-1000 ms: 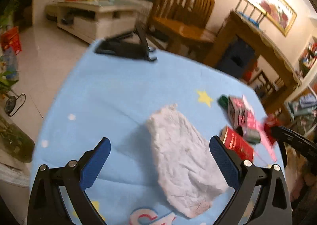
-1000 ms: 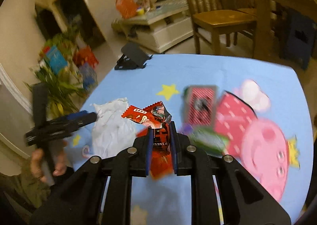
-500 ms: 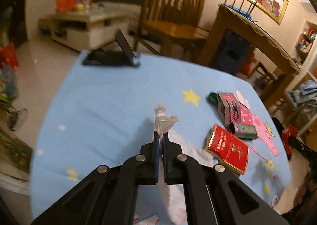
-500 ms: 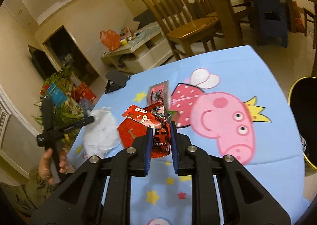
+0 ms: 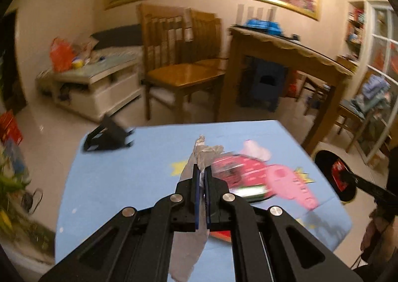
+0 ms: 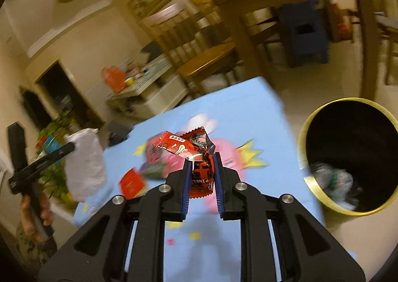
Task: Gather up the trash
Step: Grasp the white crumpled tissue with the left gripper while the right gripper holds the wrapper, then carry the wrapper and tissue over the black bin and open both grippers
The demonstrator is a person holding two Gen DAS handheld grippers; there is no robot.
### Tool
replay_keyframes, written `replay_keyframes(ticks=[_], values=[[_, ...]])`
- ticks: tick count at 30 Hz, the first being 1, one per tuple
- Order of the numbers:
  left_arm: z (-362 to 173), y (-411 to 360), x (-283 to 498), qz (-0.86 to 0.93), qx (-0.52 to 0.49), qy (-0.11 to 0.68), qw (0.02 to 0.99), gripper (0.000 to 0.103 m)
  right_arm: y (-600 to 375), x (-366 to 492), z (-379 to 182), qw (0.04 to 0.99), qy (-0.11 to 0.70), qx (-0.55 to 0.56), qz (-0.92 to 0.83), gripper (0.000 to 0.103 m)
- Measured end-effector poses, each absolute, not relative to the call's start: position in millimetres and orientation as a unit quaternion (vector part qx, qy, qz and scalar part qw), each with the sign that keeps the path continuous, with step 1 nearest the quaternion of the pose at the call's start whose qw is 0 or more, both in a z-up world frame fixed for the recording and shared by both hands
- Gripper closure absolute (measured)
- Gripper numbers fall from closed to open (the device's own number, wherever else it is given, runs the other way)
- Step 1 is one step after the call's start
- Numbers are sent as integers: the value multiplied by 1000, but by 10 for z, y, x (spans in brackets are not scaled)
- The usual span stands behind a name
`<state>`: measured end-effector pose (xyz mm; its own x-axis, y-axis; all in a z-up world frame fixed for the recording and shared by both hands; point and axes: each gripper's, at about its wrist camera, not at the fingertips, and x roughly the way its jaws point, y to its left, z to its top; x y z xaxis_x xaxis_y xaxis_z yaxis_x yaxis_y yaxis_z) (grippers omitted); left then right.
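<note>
Trash bin (image 6: 304, 147) beside blue cartoon tablecloth (image 6: 251, 118).

Right black gripper with blue pads (image 6: 202, 172): jaws squeezed on crinkly red snack wrapper (image 6: 196, 155), wrapper sticks up above pads. Under it, worktop with light blue cartoon-pig cloth (image 6: 248, 113). Small flat red box (image 6: 131, 182) lies on cloth, blurry things beside it. Round black bin with yellow rim (image 6: 303, 147) on floor at right, just beside worktop, crumpled trash inside. At left, hand holds left black gripper (image 6: 41, 165); big white crumpled paper (image 6: 84, 162) hangs from its tip.
</note>
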<state>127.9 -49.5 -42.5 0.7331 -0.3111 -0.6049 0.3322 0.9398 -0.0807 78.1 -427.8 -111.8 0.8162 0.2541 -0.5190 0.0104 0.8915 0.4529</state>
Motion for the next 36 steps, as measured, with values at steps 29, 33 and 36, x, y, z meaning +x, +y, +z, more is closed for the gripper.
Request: replay_keyframes(ticks=[29, 33, 36], values=[[-717, -4066, 1244, -413, 127, 344, 833, 100, -6586, -164, -1368, 871, 187, 363, -272, 15], [-809, -4426, 1188, -425, 140, 347, 824, 97, -6701, -422, -1252, 869, 145, 369, -295, 14], [-872, -4562, 1141, -413, 158, 337, 831, 62, -6796, -538, -1241, 865, 140, 376, -300, 13]])
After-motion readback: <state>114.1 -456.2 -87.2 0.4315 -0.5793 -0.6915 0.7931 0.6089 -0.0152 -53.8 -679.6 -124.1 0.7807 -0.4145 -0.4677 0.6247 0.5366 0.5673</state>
